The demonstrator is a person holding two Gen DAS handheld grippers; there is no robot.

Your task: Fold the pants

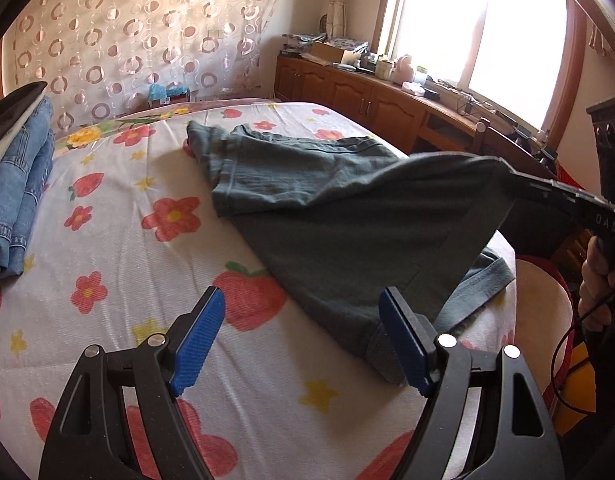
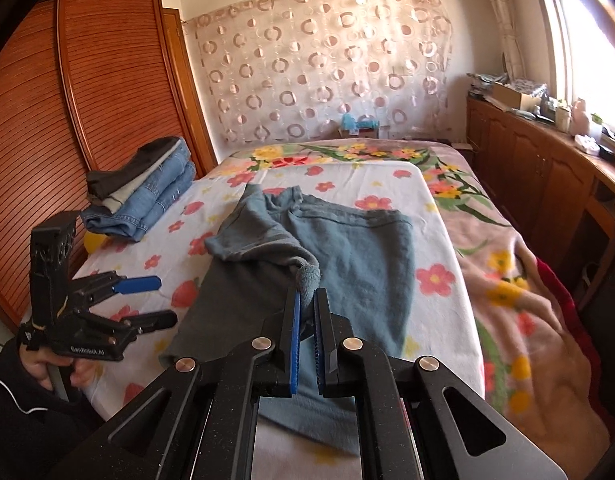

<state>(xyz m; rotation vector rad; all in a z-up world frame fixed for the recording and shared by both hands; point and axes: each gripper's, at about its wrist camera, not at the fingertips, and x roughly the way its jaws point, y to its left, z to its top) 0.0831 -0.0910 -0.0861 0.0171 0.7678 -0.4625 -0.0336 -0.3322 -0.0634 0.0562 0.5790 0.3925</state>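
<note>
Two claws over the bed (image 2: 447, 312): right claw (image 2: 306, 300) clamped on grey-green pants (image 2: 363, 248), left claw (image 1: 303, 320) wide, empty.

One pair of grey-green pants (image 2: 347, 248), one stack of folded clothes (image 2: 147, 192), two claws, one bed (image 2: 447, 320).

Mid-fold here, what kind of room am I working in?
Most likely a home bedroom: the pants lie on a bed with a floral cover, a wooden wardrobe stands beside it, and folded clothes are stacked near the wardrobe.
</note>
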